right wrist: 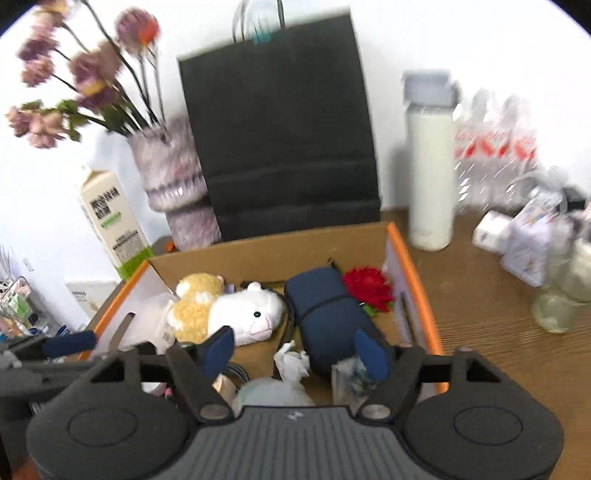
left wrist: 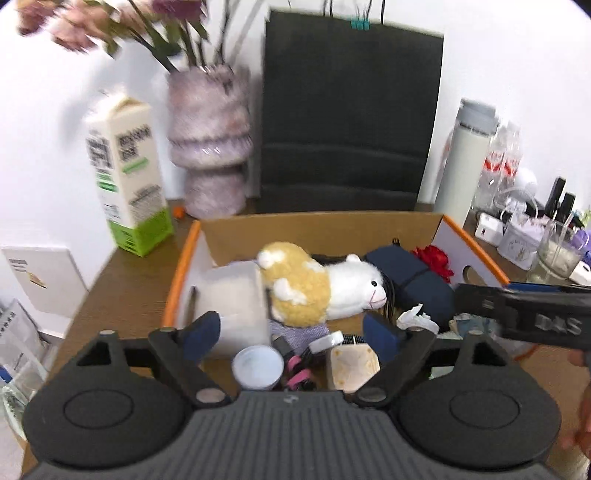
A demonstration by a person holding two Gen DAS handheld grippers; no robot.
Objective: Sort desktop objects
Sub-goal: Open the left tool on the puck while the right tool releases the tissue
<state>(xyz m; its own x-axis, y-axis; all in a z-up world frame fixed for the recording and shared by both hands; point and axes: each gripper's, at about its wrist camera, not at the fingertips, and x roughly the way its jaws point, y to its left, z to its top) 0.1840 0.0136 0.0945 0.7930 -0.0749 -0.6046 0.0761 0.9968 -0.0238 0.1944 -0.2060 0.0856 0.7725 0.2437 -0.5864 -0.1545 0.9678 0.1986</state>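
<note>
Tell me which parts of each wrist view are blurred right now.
Left wrist view: the pink flowers and cream-and-green carton smear; the white-and-tan plush toy stays fairly sharp. Right wrist view: the clear plastic bottles and small boxes at right smear.

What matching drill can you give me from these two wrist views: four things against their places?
Things:
1. plush sheep
2. red flower
3. milk carton
4. white bottle

Places:
A. on the desk, right of the cardboard box
B. in the box, by its right wall
C. on the desk, left of the vase
D. in the box, left of the navy pouch

Pairs: 1-D, 2-B, 3-C, 4-A
</note>
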